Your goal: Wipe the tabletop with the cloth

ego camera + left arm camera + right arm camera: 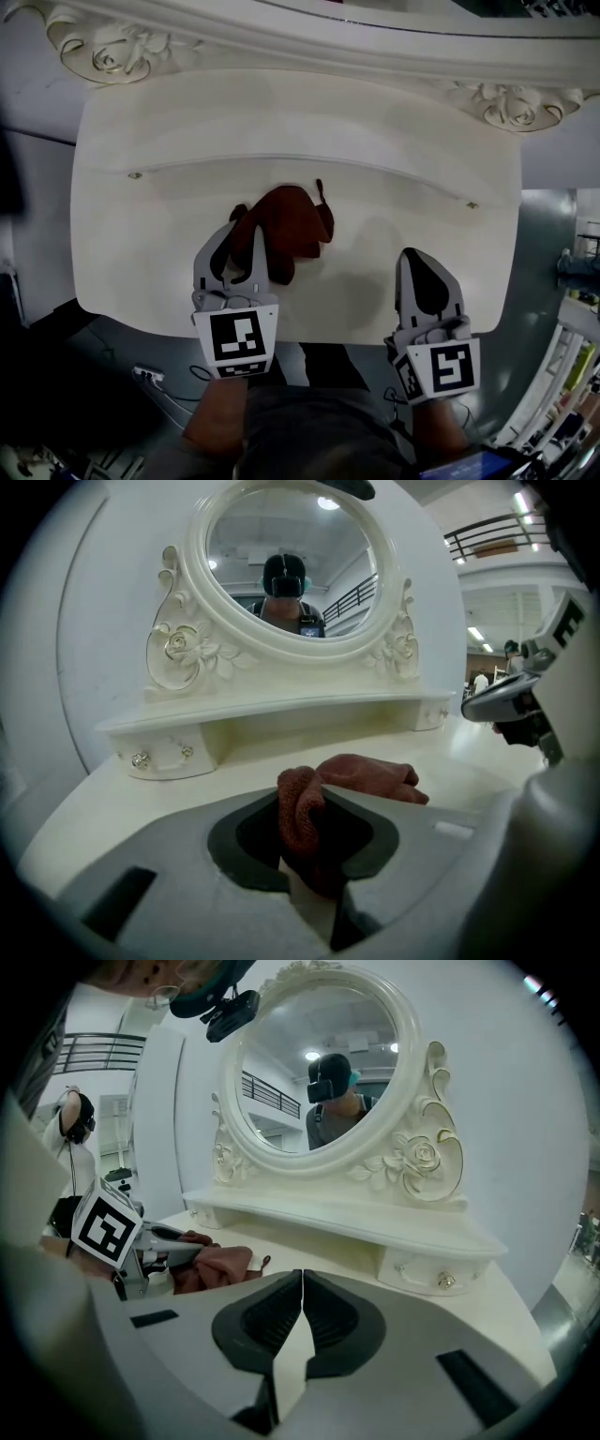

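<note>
**Left gripper holds the cloth**

The left gripper (242, 236) is clenched on a fold of the red cloth (289, 225). The cloth lies near the middle of the tabletop (403, 131), toward its front edge. The right gripper (418, 272), jaws together on nothing, sits at the front-right edge.

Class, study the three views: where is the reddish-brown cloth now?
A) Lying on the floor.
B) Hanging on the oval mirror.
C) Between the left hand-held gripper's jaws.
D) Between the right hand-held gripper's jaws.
C: the left gripper view shows the reddish-brown cloth pinched between the jaws of the left hand-held gripper, its rest lying on the cream tabletop; the right hand-held gripper is shut on nothing.
</note>
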### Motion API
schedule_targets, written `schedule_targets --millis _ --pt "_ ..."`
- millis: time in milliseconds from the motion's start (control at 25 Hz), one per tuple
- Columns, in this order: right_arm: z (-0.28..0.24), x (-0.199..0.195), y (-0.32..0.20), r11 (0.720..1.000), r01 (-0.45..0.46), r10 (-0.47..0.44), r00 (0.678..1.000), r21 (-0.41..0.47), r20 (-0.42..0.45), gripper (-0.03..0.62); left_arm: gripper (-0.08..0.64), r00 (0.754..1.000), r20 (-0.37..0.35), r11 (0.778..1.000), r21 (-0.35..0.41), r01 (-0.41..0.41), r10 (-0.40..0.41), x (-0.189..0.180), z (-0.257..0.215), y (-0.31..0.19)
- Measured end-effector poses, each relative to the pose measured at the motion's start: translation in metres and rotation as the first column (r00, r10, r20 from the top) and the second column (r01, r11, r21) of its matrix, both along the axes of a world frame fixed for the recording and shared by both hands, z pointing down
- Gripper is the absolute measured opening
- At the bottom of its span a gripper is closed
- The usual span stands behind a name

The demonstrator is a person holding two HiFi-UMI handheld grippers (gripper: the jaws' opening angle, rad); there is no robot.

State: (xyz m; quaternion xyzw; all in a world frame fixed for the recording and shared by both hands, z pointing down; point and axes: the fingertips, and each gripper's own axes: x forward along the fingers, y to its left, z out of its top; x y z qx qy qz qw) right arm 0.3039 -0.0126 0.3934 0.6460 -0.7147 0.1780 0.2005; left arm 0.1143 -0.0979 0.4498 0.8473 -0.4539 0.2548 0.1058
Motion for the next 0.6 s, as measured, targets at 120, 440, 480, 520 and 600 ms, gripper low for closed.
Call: schedule_targets --millis 120,440,480,520,600 --pt "0.001 -0.012 -0.005 1.0 0.009 -0.009 1.0 -0.007 0.001 0.015 0.081 1.0 0.011 1.0 -0.003 0.005 -0.005 -0.014 0.002 -0.005" --pt "0.001 -0.047 -0.014 1.0 0.023 -0.023 1.0 -0.012 0.002 0.014 0.08 1.0 0.03 1.0 0.003 0.006 -0.007 -0.048 0.003 -0.015" --pt "0.0 -0.051 -0.016 1.0 0.024 -0.024 1.0 -0.011 0.001 0.015 0.081 1.0 0.03 1.0 0.002 0.01 -0.01 -0.053 0.003 -0.016" --pt "0.0 -0.055 -0.017 1.0 0.025 -0.025 1.0 -0.011 0.001 0.015 0.081 0.999 0.03 1.0 0.0 0.013 -0.013 -0.058 0.004 -0.017" --pt "-0.001 -0.065 -0.019 1.0 0.027 -0.027 1.0 -0.01 0.0 0.015 0.08 0.999 0.03 1.0 -0.002 0.014 -0.014 -0.068 0.004 -0.019"
